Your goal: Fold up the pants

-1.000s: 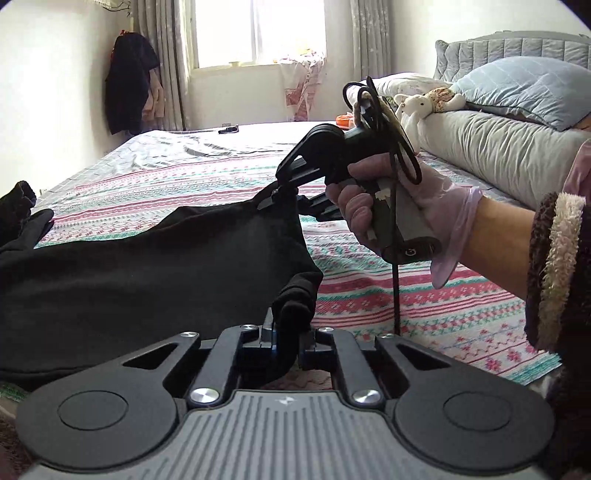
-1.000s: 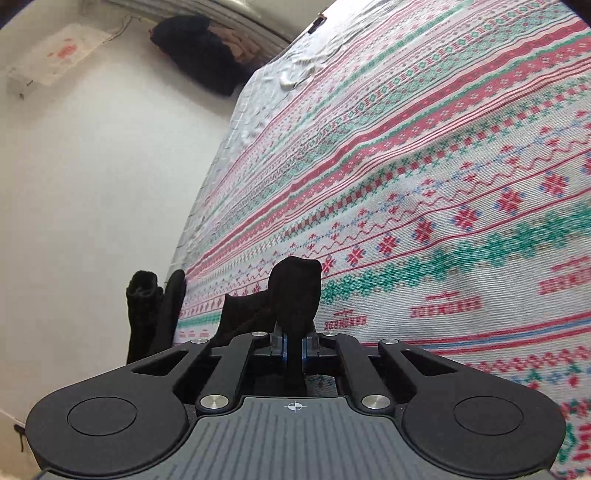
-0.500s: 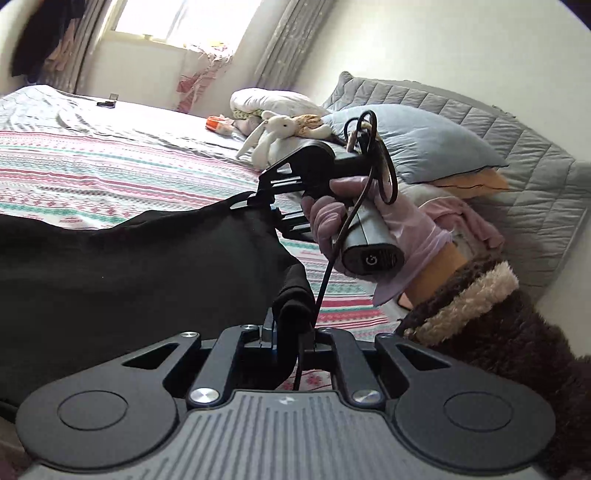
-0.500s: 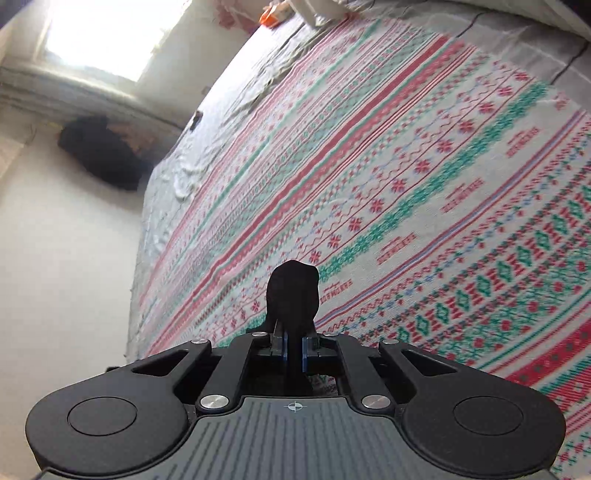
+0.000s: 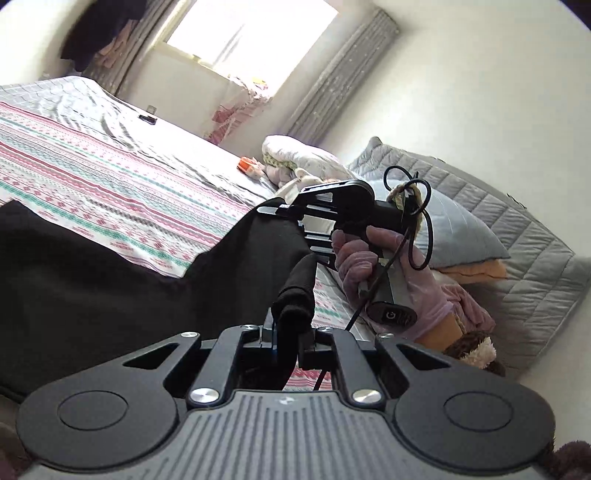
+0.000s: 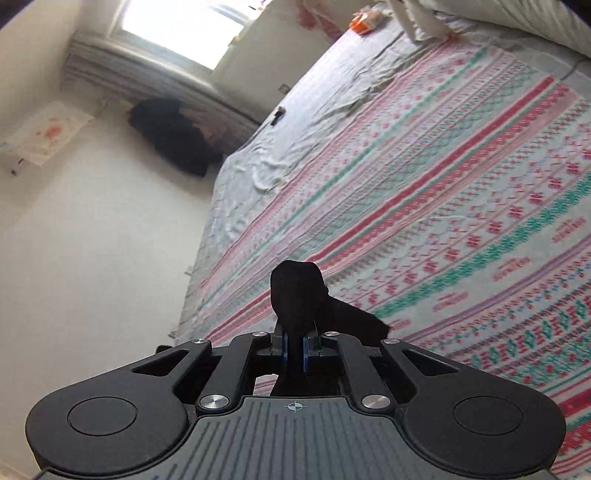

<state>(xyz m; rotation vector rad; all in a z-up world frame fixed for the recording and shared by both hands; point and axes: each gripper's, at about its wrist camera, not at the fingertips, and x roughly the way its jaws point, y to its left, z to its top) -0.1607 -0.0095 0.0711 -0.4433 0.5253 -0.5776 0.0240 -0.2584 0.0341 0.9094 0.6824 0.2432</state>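
Fingers [image 5: 275, 334] pinching pants [image 5: 92, 280] — bedspread [image 5: 110, 177], pillow [image 5: 454, 225] behind

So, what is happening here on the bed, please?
A person is folding black pants over a bed with a striped cover. Each hand holds a gripper, and both are shut on the fabric: the left gripper pinches one bunched edge, the right gripper another. The pants hang stretched between them, partly lifted; no fold is made yet.

Open patterned bedspread [image 6: 461, 177] is seen ahead of both grippers — blocked only at the headboard end by pillows [image 5: 454, 225], a stuffed toy [image 5: 295, 177] and an orange item [image 6: 364, 16].
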